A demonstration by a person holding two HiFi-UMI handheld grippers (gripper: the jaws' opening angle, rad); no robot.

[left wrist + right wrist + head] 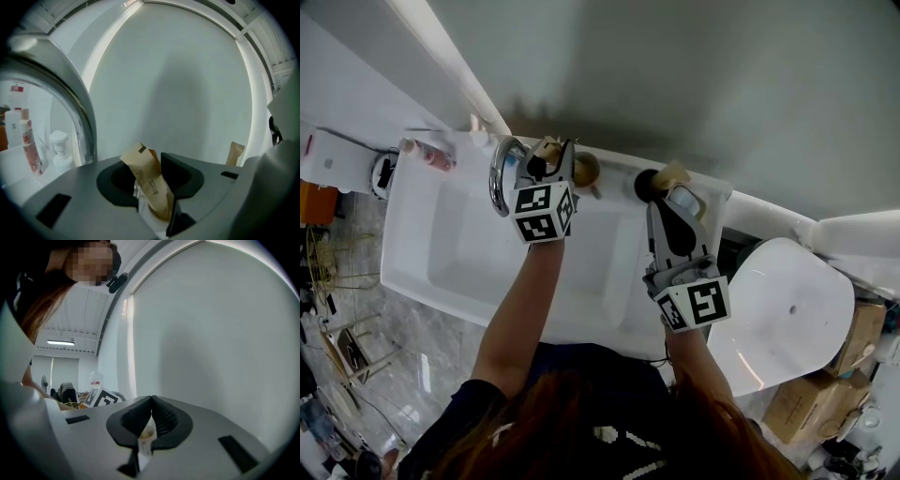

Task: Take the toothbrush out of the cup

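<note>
The left hand-held gripper (150, 183) clamps the paper-wrapped toothbrush (145, 166) standing between its jaws; the right hand-held gripper (151, 400) pinches a white cup (146, 433) by its rim.

Glossy sink (441, 246), shiny metal faucet (498, 174), matt paper toothbrush wrapper (151, 180).

– Where's the toothbrush (146, 169)?
– In a brown paper sleeve, upright, tipped a little left, pinched between the left gripper's (151, 183) jaws
– And the cup (157, 216)?
– Only a pale rim shows, round the sleeve's lower end
</note>
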